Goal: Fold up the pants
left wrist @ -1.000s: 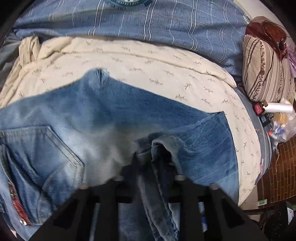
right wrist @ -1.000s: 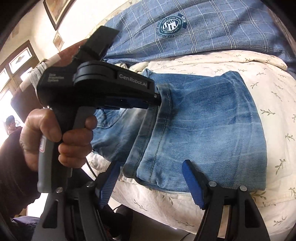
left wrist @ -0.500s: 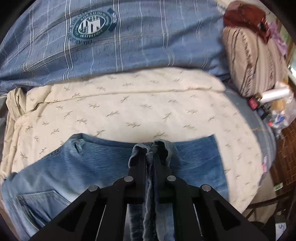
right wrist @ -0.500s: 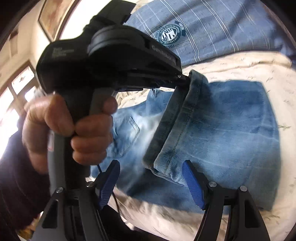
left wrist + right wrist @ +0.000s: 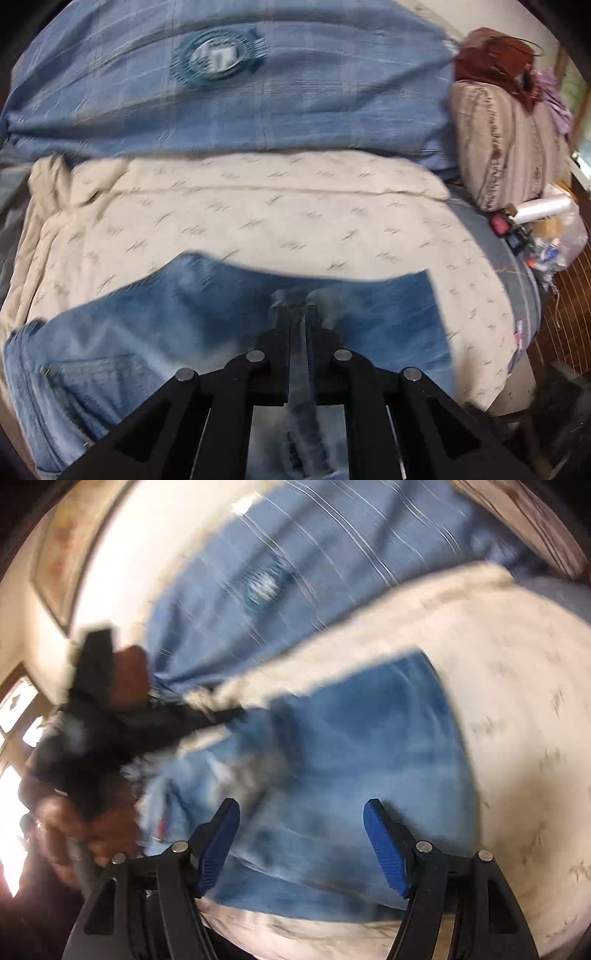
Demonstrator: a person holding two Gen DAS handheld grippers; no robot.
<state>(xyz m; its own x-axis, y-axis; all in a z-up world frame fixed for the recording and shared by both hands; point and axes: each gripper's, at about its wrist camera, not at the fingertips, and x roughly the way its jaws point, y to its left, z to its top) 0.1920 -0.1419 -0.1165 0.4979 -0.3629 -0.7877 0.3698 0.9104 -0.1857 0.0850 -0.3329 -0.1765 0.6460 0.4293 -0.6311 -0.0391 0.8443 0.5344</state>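
Because denim is thick, limp and fairly heavy for cloth, the jeans (image 5: pixel 155 332) will sag and drag rather than hold a shape, so the hem and the doubled fold edge are the sensible places to pinch, where the layers bunch into something a jaw can bite. They lie spread on the cream patterned sheet (image 5: pixel 258 221) over the bed, in front of the blue plaid cover (image 5: pixel 332 92). The left gripper (image 5: pixel 298 314) is clamped tight on a gathered ridge of the hem, its fingers nearly together with cloth running back between them. The right gripper (image 5: pixel 301 838) hovers over the near edge of the denim with its blue pads (image 5: pixel 384 845) standing well apart and nothing caught between them. Compared with a second ago, the left jaws have closed fully on the bunched hem and lifted it, more of the cream sheet shows beyond the jeans, and the right view has rolled and blurred.
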